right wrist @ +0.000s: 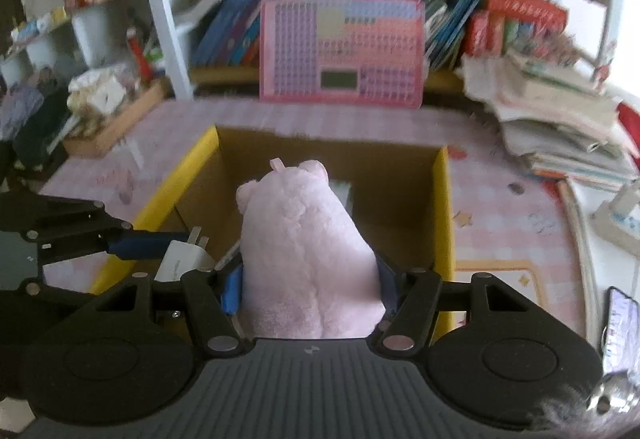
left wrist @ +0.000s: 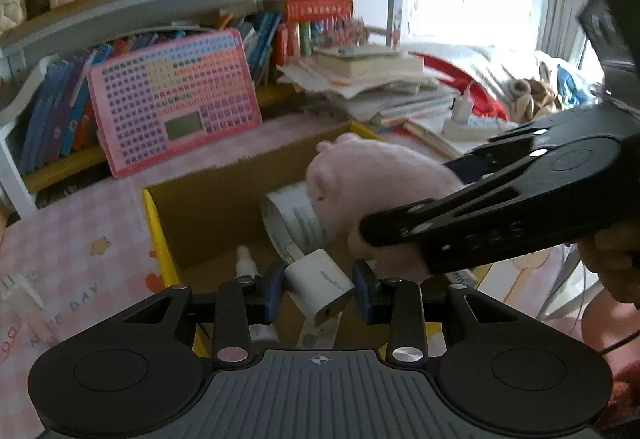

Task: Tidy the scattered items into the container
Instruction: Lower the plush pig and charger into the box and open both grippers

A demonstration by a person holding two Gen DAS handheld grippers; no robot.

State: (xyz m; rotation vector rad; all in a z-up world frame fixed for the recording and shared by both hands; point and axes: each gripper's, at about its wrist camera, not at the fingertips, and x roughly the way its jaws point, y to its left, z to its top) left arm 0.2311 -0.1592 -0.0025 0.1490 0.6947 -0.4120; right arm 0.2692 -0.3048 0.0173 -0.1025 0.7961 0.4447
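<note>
A cardboard box with yellow outer walls stands open on the pink checked table. My left gripper is shut on a white charger plug and holds it over the box's near edge; the plug also shows in the right wrist view. My right gripper is shut on a pink plush pig and holds it over the box; the pig also shows in the left wrist view. A white labelled bottle and a small white bottle lie inside the box.
A pink keyboard toy leans on the bookshelf behind the box. Stacked books and papers lie at the right. A wooden tray of clutter sits at the left. A phone lies at the right edge.
</note>
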